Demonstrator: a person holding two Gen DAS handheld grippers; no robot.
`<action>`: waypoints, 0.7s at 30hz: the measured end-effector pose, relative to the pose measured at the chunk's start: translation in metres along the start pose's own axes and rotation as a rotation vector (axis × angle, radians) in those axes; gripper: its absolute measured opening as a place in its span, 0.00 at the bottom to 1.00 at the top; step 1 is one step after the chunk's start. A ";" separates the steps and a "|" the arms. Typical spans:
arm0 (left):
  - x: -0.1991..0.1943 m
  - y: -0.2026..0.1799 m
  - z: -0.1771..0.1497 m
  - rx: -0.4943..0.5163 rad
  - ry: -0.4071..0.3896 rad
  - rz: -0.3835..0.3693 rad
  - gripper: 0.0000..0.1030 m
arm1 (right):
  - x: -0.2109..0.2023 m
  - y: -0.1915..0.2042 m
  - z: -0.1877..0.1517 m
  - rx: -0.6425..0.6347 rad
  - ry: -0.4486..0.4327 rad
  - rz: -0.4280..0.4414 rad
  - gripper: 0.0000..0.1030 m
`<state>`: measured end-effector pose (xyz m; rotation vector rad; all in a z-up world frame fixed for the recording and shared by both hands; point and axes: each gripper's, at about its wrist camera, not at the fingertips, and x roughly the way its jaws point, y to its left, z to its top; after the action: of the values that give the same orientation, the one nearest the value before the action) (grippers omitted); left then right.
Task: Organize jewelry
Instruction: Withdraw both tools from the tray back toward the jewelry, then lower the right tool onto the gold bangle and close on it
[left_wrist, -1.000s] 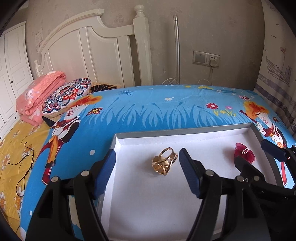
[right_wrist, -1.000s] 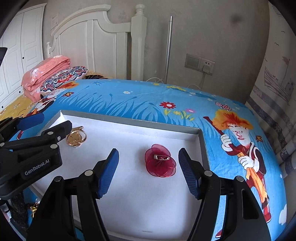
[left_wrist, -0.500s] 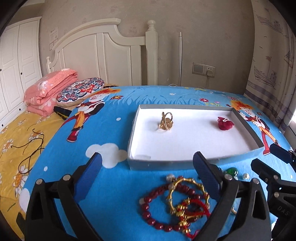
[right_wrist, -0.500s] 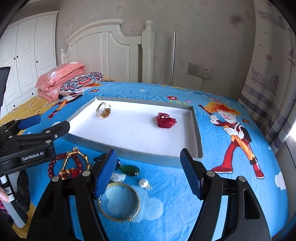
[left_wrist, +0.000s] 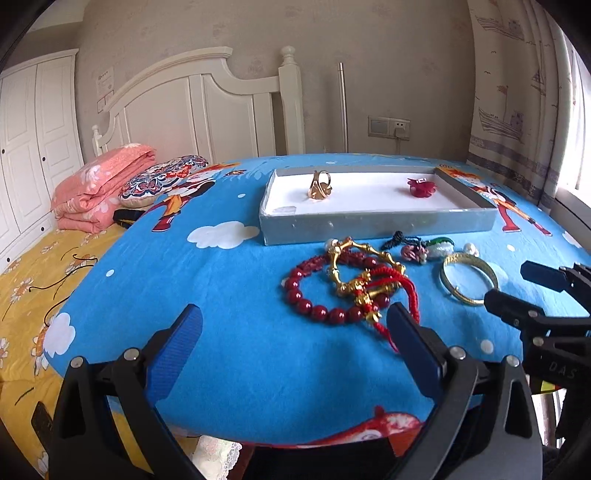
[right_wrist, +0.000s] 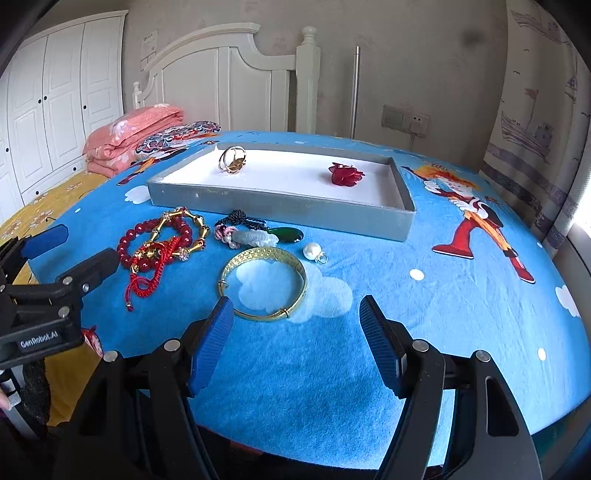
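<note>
Counting two pieces in the tray (right_wrist: 402, 212), gold bangle (right_wrist: 266, 284) outside.

The right claw (left_wrist: 546, 291) shows only partly in the left wrist view; the picture's right edge cuts it off. In the right wrist view, the left claw (right_wrist: 70, 254) is cut by the left edge. The left claw's own finger (left_wrist: 413, 343) hides the tail of the red cord bracelet (left_wrist: 399, 291). The beaded bracelet (right_wrist: 147, 236), gold chain bracelet (right_wrist: 184, 225) and cord lie tangled, so which one lies on top is hard to tell. The gold piece (left_wrist: 319, 184) and red piece (left_wrist: 421, 186) in the tray (left_wrist: 369, 223) are too small to make out. A sliver of a hand (right_wrist: 4, 400) peeks in at the left edge.
</note>
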<state>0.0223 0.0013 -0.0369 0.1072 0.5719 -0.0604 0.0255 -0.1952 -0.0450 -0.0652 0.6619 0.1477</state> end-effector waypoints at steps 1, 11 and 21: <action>0.000 -0.001 -0.002 0.003 0.002 0.000 0.94 | 0.000 -0.001 0.000 0.001 -0.005 0.000 0.65; -0.001 0.001 -0.008 -0.002 0.002 -0.017 0.95 | 0.015 0.006 0.004 -0.018 0.023 -0.004 0.72; 0.002 0.003 -0.010 0.000 0.003 -0.023 0.95 | 0.035 0.025 0.024 -0.023 0.040 -0.024 0.72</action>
<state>0.0186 0.0050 -0.0456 0.1012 0.5765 -0.0824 0.0634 -0.1642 -0.0485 -0.0981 0.6993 0.1313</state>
